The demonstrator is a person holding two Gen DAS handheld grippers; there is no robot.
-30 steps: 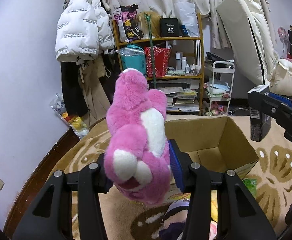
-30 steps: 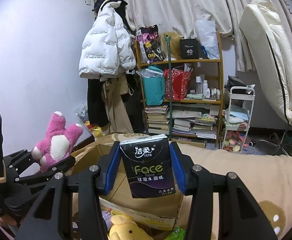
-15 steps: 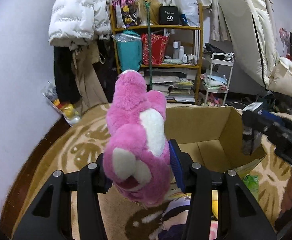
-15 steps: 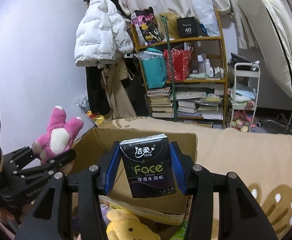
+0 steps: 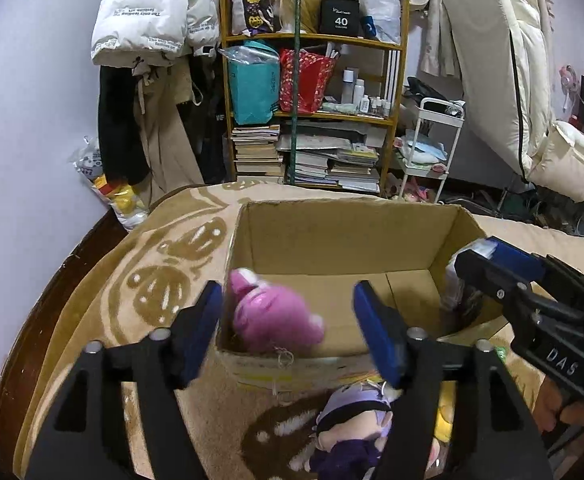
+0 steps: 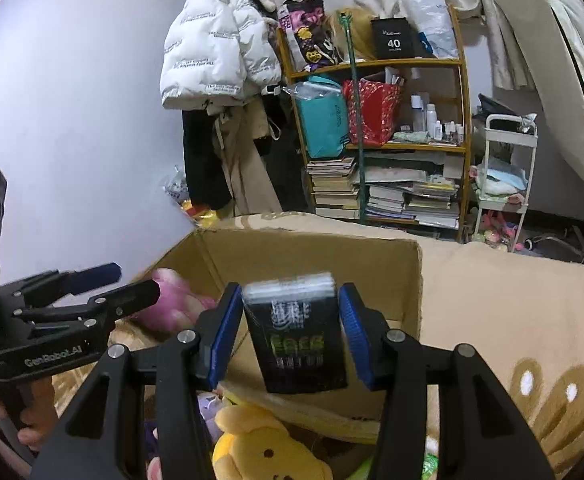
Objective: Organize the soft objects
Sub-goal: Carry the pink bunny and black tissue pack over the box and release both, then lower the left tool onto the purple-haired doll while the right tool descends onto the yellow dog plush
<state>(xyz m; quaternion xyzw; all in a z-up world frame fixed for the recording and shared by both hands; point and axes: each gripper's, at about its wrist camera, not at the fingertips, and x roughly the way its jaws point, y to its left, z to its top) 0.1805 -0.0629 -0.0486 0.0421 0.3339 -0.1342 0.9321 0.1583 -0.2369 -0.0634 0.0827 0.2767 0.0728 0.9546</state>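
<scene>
Half a second ago your left gripper [image 5: 287, 328] was clamped on the pink plush toy [image 5: 271, 316]; now its jaws are opening, and the toy lies blurred between the blue pads [image 5: 376, 336] without touching either, at the near left corner of the cardboard box [image 5: 332, 240]. Whether it has settled on the box floor or is in mid-fall you cannot tell from the smear.

Your right gripper [image 6: 287, 328] has sunk towards the box with the black tissue pack [image 6: 296, 336], and both pads press on the pack's sides. The pack's lettering is blurred, though green letters show on its face (the lower edge hangs in front of the box's near wall). From the left wrist view only a pale sliver of that pack [image 5: 458, 280] shows behind the right gripper's [image 5: 468, 268] fingers, at the box's right wall.

The right wrist view catches the pink toy [image 6: 171, 304] partly hidden behind your left gripper [image 6: 127, 280], low inside the box [image 6: 332, 248].

Just outside the near wall, on the patterned blanket [image 5: 163, 280], lie a purple-haired doll [image 5: 352, 432], cut off by the left gripper's finger, and a yellow plush [image 6: 259, 452] that only the right wrist view shows properly. Your hand [image 6: 31, 412] grips the left handle at that view's edge.
</scene>
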